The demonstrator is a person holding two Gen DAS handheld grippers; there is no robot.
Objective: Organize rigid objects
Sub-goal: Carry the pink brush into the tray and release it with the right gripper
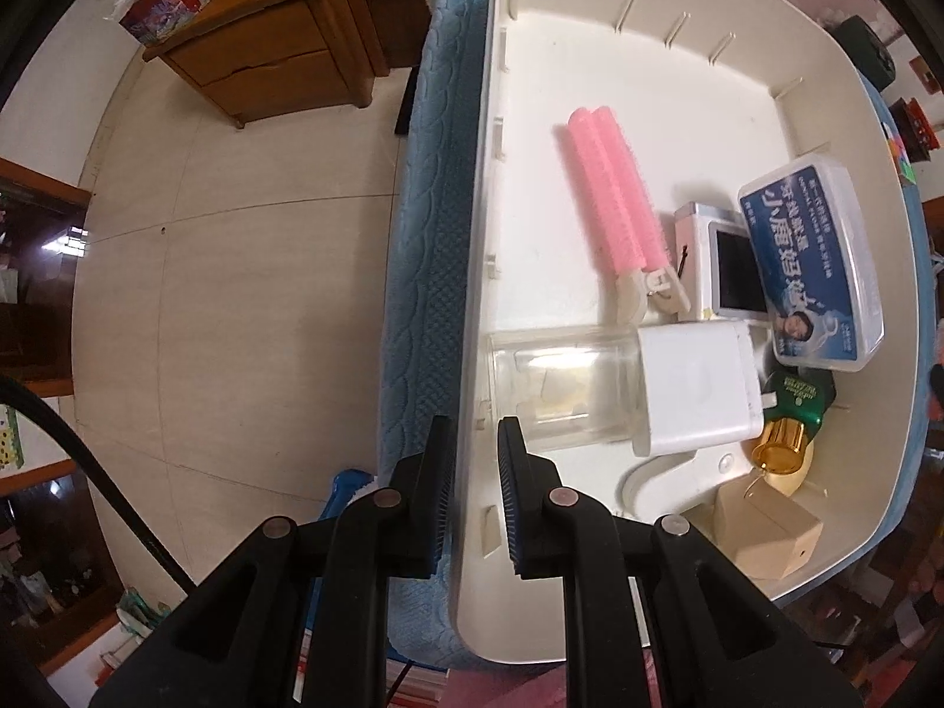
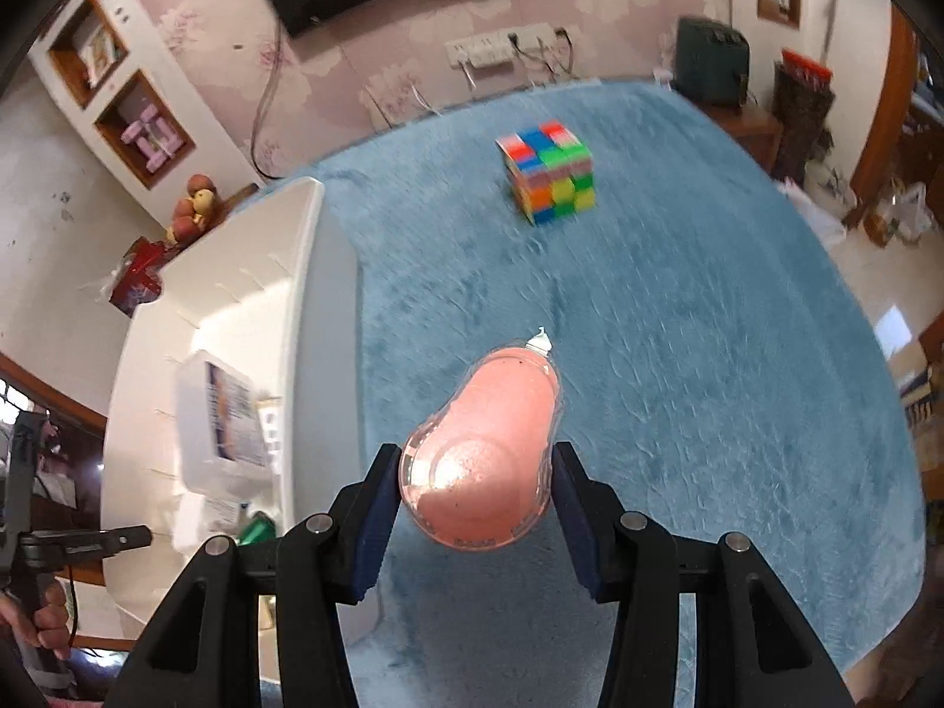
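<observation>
Right tongs clamped on pink bottle; left tongs gripping white bin rim, pink clip and boxes inside, blue-blanketed bed.

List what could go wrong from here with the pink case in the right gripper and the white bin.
1. The right gripper holds the pink case only at its wide end; the smooth, rounded shell could slip out.
2. The near end of the white bin is crowded with the blue-labelled box, white charger and clear jar; a drop there may knock them.
3. The left gripper seems to straddle the bin wall; pulling could tip the bin.
</observation>
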